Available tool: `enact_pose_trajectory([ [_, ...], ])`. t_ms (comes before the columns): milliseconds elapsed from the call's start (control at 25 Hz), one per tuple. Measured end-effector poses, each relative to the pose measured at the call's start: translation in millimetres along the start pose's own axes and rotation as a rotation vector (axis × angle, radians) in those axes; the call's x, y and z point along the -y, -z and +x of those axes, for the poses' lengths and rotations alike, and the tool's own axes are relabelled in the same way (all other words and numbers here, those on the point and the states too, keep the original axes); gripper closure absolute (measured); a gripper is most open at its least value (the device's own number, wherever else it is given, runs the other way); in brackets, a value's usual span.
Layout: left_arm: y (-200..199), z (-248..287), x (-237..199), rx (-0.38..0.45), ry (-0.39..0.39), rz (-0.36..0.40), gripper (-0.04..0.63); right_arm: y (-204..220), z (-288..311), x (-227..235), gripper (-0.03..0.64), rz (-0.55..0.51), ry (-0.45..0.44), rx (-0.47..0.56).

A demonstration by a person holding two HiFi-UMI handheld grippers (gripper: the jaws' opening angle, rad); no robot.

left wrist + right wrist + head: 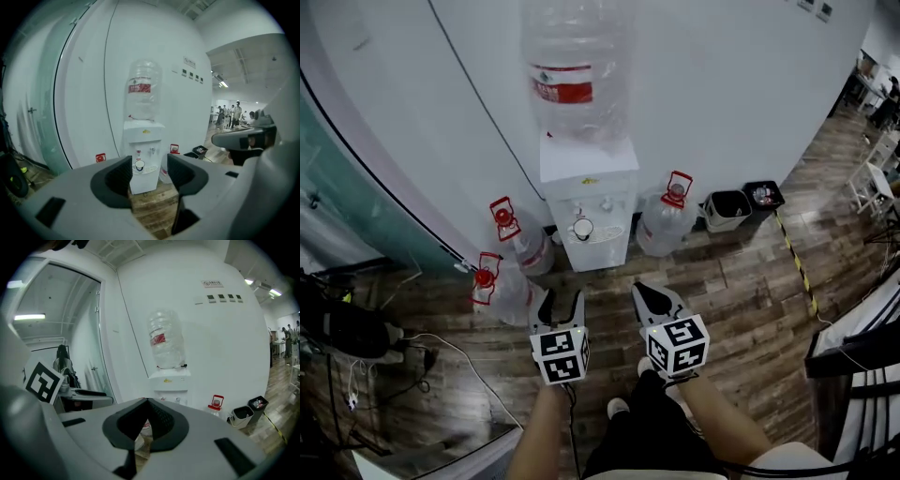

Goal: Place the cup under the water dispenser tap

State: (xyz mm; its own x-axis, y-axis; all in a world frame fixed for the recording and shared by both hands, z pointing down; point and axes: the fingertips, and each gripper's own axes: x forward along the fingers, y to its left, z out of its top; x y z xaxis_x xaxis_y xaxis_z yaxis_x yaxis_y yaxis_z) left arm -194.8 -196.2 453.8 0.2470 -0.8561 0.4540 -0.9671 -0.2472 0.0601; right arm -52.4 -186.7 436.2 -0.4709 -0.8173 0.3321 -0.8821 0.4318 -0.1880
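On the drip tray of the water dispenser (pixel 589 178), the cup (pixel 582 229) stands upright with its open mouth up, below the left of the two taps (pixel 578 209) as the head view shows them. The placing looks done, or very nearly. What seems left is a check that the cup sits squarely under the spout and well inside the tray. From here it looks centred, though it is too small in every view to be sure.

The left gripper (pixel 562 306) is released: its jaws stand apart with nothing between them, and the cup shows far off through the gap. The right gripper (pixel 651 302) is clenched, its jaws meeting at the tips with nothing in them. Both are held well apart from the dispenser, over the floor in front of it.

If the cup needs a nudge, the left gripper is the one ready. A straight, level approach to the cup's side would suit, staying below the taps and pushing lightly, since an empty cup probably tips easily.

The lane of wooden floor (pixel 741 309) straight ahead is open. Spare bottles (pixel 523 246) crowd the dispenser's left side, and another bottle (pixel 667 221) stands on its right. Two bins (pixel 727 208) stand further right. Cables (pixel 441 347) trail over the floor at the left, so stepping sideways there could snag a foot.
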Motion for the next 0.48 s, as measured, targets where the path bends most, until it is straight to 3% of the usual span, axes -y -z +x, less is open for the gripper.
enact_pose_trajectory([
  [480, -30, -143, 74, 0.015, 0.06, 0.011, 0.452, -48, -134, -46, 0.597, -0.024, -0.034, 0.025],
])
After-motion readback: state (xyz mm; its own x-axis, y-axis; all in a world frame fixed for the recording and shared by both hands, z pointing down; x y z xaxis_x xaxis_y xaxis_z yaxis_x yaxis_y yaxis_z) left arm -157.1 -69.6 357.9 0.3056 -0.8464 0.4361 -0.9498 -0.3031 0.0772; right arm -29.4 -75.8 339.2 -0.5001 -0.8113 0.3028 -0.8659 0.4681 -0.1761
